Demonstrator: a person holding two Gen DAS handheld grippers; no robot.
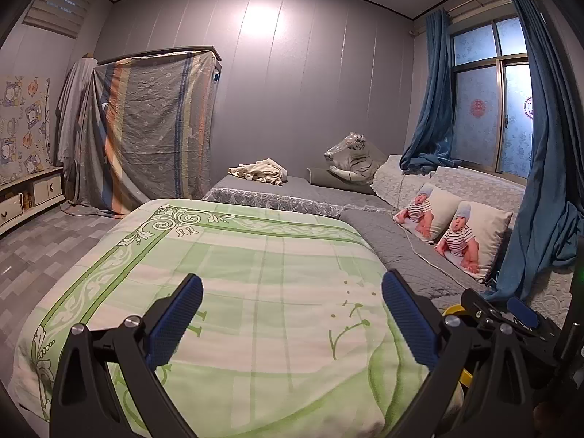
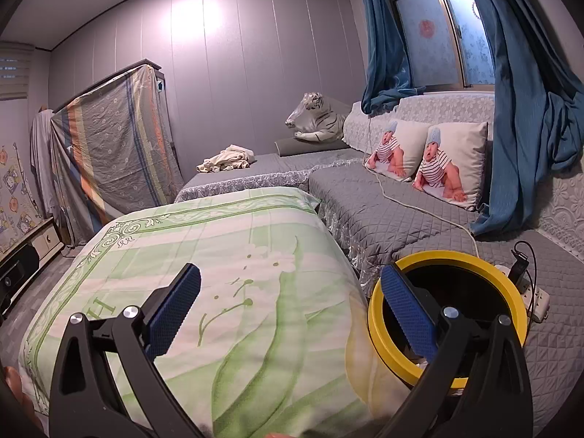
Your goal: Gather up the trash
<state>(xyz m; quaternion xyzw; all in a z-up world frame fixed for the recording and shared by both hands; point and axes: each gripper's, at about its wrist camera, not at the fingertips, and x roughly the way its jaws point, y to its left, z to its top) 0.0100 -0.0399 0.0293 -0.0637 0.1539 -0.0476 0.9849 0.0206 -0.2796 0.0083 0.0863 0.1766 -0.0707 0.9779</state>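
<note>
Both grippers hover over the folded green-and-white quilt (image 1: 226, 292), empty. The left gripper (image 1: 292, 314) has its fingers spread wide with nothing between them, and the right gripper (image 2: 292, 310) is released the same way. Just off the quilt's right edge, on the grey quilted mattress (image 2: 383, 219), stands the yellow-rimmed bin (image 2: 449, 314) — the right gripper's outer finger crosses in front of its rim, though I cannot tell whether they touch.

No obvious litter shows on the quilt or the mattress near the bin. The likeliest candidate, in my judgement, is the crumpled cream bundle (image 1: 261, 171) lying toward the far end of the bed, near the plush white tiger (image 1: 352, 160) (it may be cloth rather than trash; too far away to tell). If it is the target, it should be light, soft and floppy — best pinched at a raised fold near its middle, so it doesn't unfurl and trail.
</note>
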